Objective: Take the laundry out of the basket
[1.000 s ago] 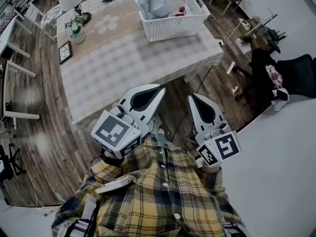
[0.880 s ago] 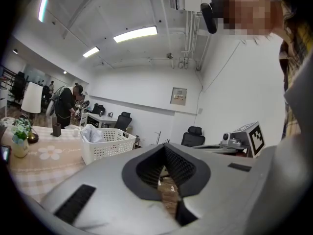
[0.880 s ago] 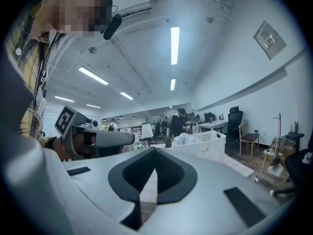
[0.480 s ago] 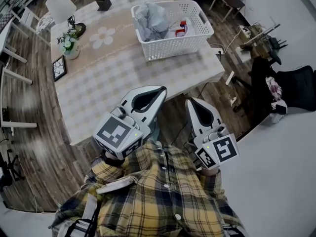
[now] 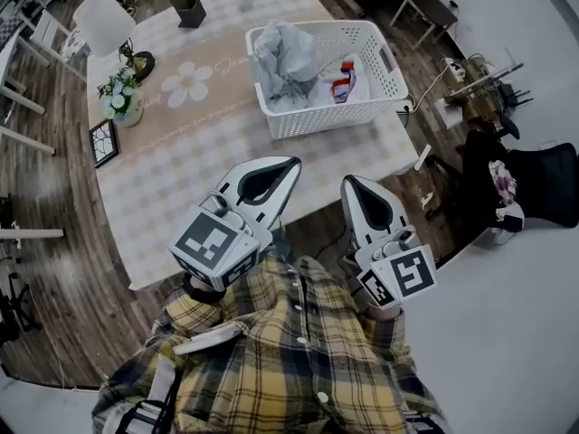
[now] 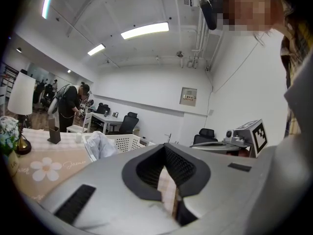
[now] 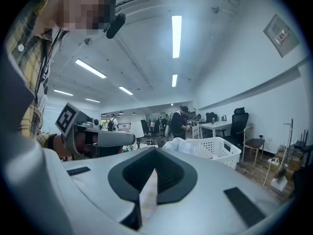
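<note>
A white perforated laundry basket point(image 5: 366, 107) stands on the table's far right part. Inside it lie a bunched grey-blue cloth point(image 5: 285, 61) and a smaller white and red item point(image 5: 344, 78). The basket also shows in the left gripper view point(image 6: 122, 142) and in the right gripper view point(image 7: 220, 150). My left gripper point(image 5: 291, 164) is shut and empty, held level near the table's front edge, well short of the basket. My right gripper point(image 5: 348, 183) is shut and empty too, beside the left one, off the table's front right corner.
The checked tablecloth point(image 5: 199, 152) has a beige runner with a flower print point(image 5: 187, 83). At the left stand a lamp point(image 5: 98, 23), a flower pot point(image 5: 116, 102) and a picture frame point(image 5: 101, 141). A dark box point(image 5: 189, 9) stands at the far edge. A black chair point(image 5: 543, 174) stands at right.
The table and basket have come closer in the head view as the person walks toward them. Both grippers keep their places before the body, still shut.
</note>
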Demonstrator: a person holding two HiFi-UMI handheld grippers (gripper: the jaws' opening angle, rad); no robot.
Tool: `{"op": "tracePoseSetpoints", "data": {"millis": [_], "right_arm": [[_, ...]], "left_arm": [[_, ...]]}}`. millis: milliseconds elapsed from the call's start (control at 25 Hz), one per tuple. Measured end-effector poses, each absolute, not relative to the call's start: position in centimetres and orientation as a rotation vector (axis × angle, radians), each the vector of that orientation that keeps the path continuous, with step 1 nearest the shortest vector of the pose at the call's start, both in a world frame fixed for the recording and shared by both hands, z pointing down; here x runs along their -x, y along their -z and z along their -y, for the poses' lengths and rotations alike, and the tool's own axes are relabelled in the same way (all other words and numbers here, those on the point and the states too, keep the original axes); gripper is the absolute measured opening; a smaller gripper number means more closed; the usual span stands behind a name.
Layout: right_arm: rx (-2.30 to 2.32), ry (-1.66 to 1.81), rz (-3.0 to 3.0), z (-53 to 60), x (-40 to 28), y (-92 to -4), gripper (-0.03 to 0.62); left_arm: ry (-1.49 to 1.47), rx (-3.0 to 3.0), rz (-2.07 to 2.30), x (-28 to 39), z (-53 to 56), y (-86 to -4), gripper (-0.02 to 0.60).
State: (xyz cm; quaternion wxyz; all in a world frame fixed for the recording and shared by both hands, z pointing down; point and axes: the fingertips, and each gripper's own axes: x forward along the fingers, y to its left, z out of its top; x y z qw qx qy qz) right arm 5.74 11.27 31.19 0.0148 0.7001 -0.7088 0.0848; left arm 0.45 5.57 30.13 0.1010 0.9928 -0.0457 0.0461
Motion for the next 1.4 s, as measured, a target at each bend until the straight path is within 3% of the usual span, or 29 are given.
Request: {"op": "tracePoseSetpoints", "data": {"millis": [640,1400], "right_arm": [[-2.141,-0.346,2.251,-6.6,-10.5,-32.4,0.011],[-1.661,-0.238,2.618,0.7,-25.4,-29.4,0.011]], "left_arm": [[-0.219,-2.876,0.247,-3.8,-1.0,-32.3,0.038],[-0.154,-2.800,0.809,-16.7,3.3,-30.9,0.038]]}}
